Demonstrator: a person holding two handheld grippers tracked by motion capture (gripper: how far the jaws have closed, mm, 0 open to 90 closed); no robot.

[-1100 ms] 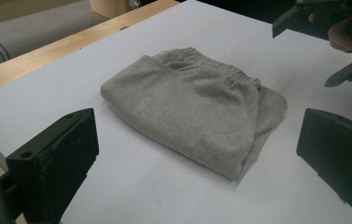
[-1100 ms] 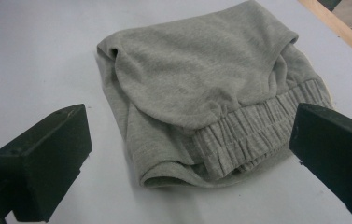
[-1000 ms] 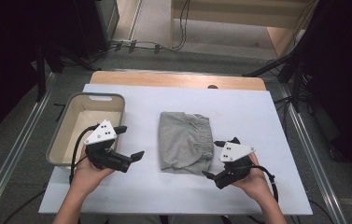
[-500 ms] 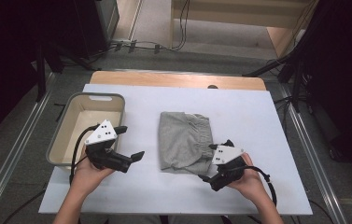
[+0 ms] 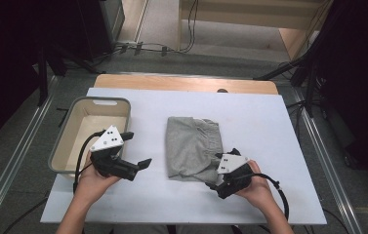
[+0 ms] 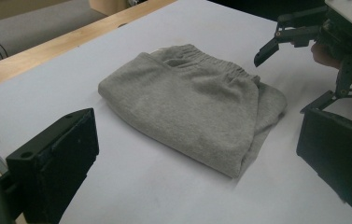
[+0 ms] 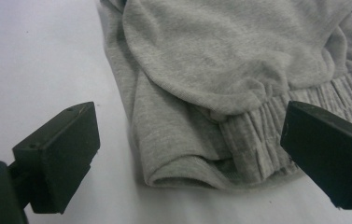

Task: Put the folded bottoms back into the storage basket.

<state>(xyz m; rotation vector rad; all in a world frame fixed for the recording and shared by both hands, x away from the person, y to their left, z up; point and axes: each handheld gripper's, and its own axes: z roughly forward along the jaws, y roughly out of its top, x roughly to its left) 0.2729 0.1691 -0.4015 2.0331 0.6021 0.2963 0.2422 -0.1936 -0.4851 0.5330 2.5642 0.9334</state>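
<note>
Closing in: right gripper point(image 5: 215, 179), jaws spread, has moved onto lower-right corner of folded grey sweatpants point(image 5: 192, 146); grasp imminent; left gripper point(image 5: 137, 168) open, idle.

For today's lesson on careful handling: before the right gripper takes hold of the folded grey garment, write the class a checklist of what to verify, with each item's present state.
1. Right gripper jaws open: ok, they stand wide apart in the right gripper view.
2. Jaws lined up on the folded grey garment: ok, its near corner lies between them.
3. Cloth already gripped: not ok, the jaws have not closed on it.
4. Left gripper out of the way: ok, open and to the left of the garment, apart from it.
5. Bin ready to receive: ok, it looks empty inside, at the table's left.
6. All folded layers would be caught together: cannot tell.
</note>
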